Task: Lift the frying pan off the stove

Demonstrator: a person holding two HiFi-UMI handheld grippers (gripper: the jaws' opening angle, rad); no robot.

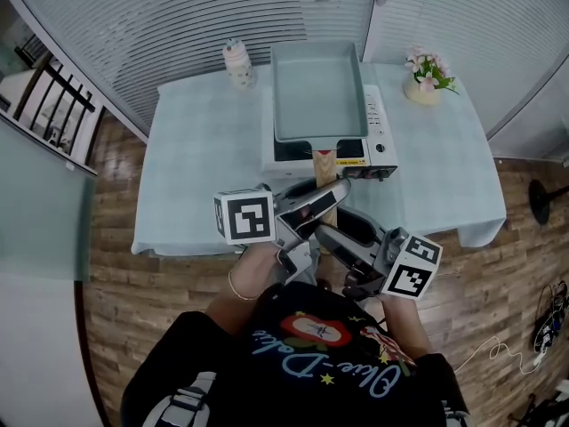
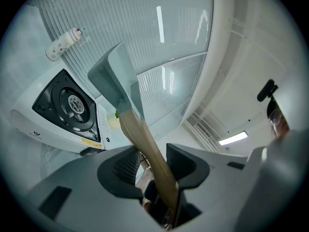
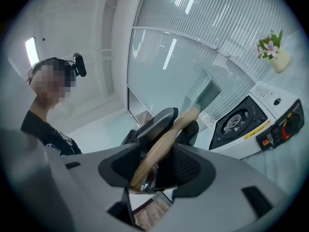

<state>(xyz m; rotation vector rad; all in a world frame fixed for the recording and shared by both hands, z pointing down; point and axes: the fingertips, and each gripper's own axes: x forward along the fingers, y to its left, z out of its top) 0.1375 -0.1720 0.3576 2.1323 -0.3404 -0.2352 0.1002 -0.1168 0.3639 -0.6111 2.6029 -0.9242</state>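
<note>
With left gripper (image 2: 155,162) and right gripper (image 3: 157,162) jaws clamped on the wooden handle (image 1: 325,165), we're mid-lift, frying pan (image 1: 317,87) clear above the stove (image 1: 379,139); next, keep it level.

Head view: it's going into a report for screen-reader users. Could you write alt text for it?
Seen from above, the left gripper and right gripper both clamp the wooden handle of a pale green rectangular frying pan held over a white stove. The table also carries a bottle and a vase of flowers.
</note>
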